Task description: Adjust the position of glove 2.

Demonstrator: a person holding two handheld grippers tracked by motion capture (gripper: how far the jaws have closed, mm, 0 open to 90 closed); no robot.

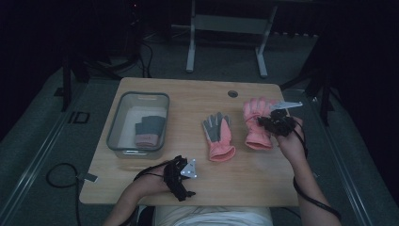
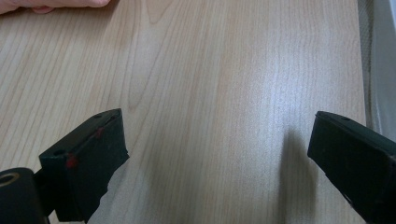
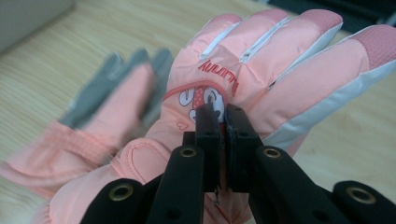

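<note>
**Right gripper has the pink glove pinched by its back**

We find the right gripper point(image 1: 278, 123) at the right side of the table point(image 1: 188, 94), its jaws closed tight on a fold of fabric on the back of the pink glove point(image 3: 261, 70), just below the cartoon print point(image 3: 201, 99). In the high view this glove point(image 1: 258, 123) lies nearest the right edge of the table, fingers pointing away from the person. The second pink glove point(image 1: 218, 135), palm side up and grey, lies just beside it toward the centre. A clear bin point(image 1: 138, 123) on the left already holds a grey-and-pink glove point(image 1: 148, 132).

The left gripper point(image 2: 219, 154) rests low over bare wood near the front edge, jaws wide apart and holding nothing.

We judge the step in hand to be carrying the pinched glove to the bin. The hold takes only a thin fold of the outer shell, so we recommend a steady lift, high enough that the hanging cuff clears the second glove and the bin wall, with release only when the glove is fully over the bin's interior.
</note>
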